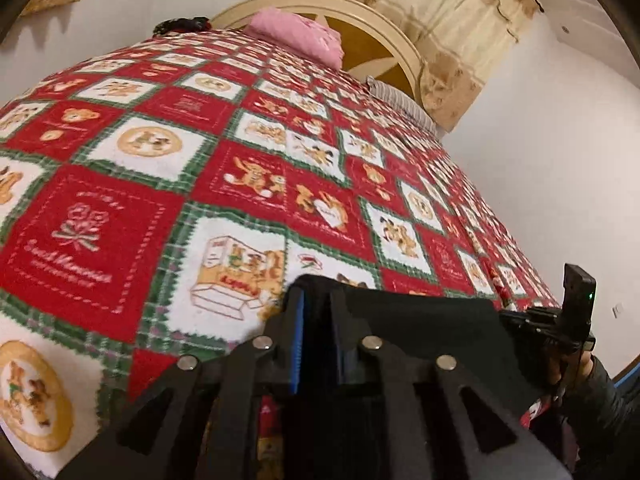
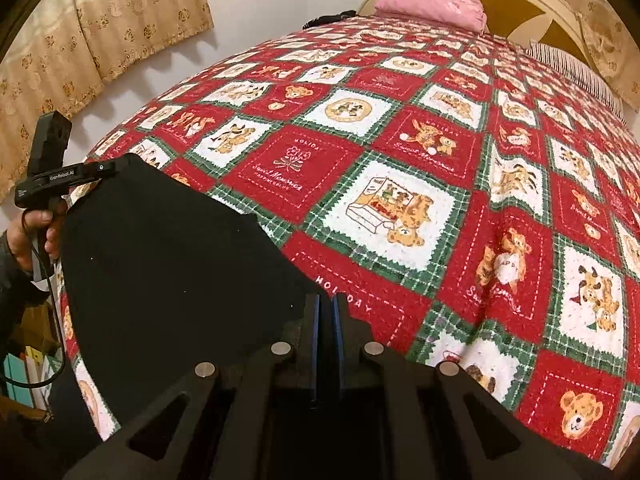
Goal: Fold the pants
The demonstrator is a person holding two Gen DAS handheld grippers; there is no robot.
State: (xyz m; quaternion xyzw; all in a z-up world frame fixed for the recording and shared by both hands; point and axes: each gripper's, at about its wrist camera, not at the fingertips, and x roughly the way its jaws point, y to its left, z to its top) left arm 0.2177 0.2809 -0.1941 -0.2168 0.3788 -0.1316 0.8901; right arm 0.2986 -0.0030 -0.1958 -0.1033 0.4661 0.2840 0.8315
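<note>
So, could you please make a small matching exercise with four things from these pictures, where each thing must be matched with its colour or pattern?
Things:
1. pants
2. folded cloth at the headboard
3. blanket on the bed
4. curtain

Colours or patterns:
A. red, white and green squares with bears
B. plain black
C. beige with a flower pattern
D. pink

Right pairs: 1-B, 2-D, 3-A, 4-C
</note>
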